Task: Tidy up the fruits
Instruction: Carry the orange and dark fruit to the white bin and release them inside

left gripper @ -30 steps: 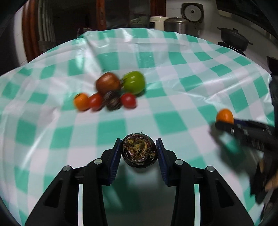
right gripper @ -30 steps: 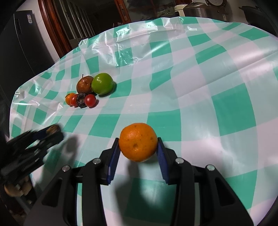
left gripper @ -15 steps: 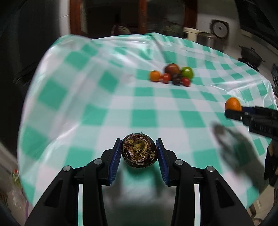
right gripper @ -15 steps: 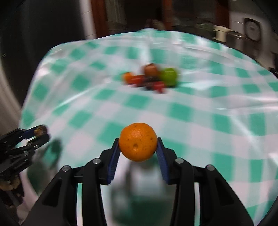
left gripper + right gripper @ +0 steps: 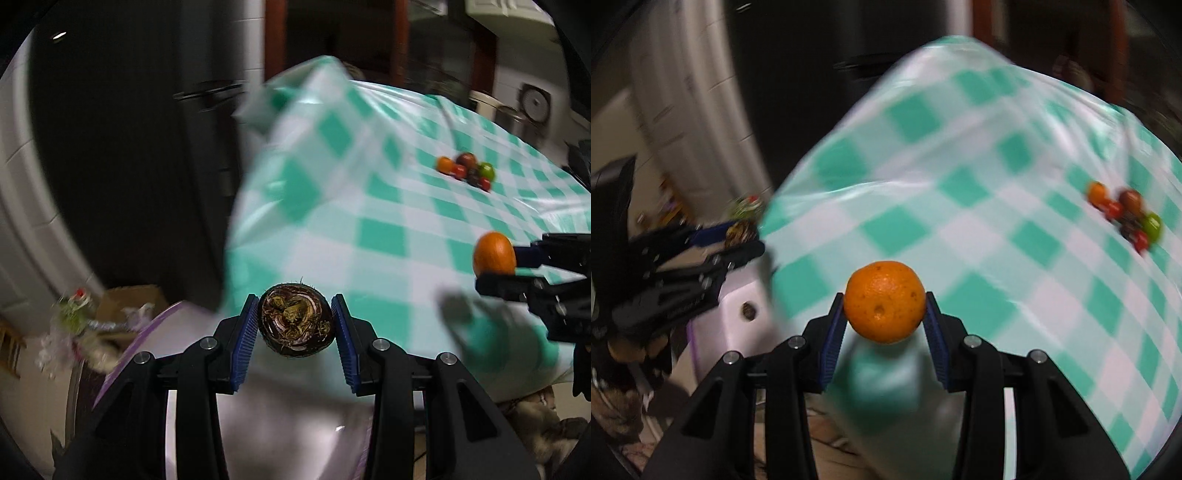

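Two fruits are held aloft at the table's near edge: a dark, rotted round fruit [image 5: 296, 325] is pinched in the left gripper [image 5: 295, 332], a firm orange mandarin [image 5: 884, 307] in the right gripper [image 5: 885, 317]. Both judged light; the dark one soft, best gripped gently across its widest part. Remaining small fruits [image 5: 466, 175] are clustered far off on the green-checked tablecloth [image 5: 384, 236].

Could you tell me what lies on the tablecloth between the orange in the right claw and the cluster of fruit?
Nothing: in the right wrist view only bare checked tablecloth separates the orange from the fruit cluster.
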Motion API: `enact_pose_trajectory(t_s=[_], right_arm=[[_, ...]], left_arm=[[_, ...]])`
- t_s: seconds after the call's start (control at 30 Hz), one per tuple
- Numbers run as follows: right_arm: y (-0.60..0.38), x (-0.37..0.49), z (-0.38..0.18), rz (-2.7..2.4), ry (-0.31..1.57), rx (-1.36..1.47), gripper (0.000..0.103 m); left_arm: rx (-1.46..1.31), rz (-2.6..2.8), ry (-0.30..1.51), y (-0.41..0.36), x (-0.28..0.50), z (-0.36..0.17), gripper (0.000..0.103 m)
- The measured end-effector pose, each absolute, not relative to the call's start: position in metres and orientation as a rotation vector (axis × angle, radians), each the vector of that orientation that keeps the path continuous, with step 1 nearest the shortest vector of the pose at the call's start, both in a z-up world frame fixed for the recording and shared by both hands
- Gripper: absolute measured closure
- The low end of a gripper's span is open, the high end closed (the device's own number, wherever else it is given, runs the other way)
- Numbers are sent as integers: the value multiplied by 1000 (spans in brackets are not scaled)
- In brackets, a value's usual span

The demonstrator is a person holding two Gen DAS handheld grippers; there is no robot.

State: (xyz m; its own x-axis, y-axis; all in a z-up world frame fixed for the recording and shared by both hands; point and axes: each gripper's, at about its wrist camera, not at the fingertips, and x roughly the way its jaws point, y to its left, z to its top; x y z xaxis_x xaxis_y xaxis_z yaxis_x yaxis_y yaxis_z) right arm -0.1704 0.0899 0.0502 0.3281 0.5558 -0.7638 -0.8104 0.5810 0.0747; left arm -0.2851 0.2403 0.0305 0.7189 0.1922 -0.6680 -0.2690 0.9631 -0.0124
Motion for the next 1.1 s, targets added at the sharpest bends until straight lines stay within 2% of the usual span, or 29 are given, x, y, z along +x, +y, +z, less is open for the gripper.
enact_pose_trajectory(t_s=[0.3,0.6,0.83,1.1], right_arm=[[177,-244,20,1213,894,-533,61],[266,-272,-121,1179,1192,-893,61],[286,-286,-169,1137,1254,-1067,61],[295,-295,-189,1114,1274,-1136,61]], left_arm=[[-169,375,863,319,-336,-8,64],[-225,283,1203,373,-279,-112,64],[-236,263,1445,387,-247,-181,64],[-199,278,1471,384,-252,-194,64]])
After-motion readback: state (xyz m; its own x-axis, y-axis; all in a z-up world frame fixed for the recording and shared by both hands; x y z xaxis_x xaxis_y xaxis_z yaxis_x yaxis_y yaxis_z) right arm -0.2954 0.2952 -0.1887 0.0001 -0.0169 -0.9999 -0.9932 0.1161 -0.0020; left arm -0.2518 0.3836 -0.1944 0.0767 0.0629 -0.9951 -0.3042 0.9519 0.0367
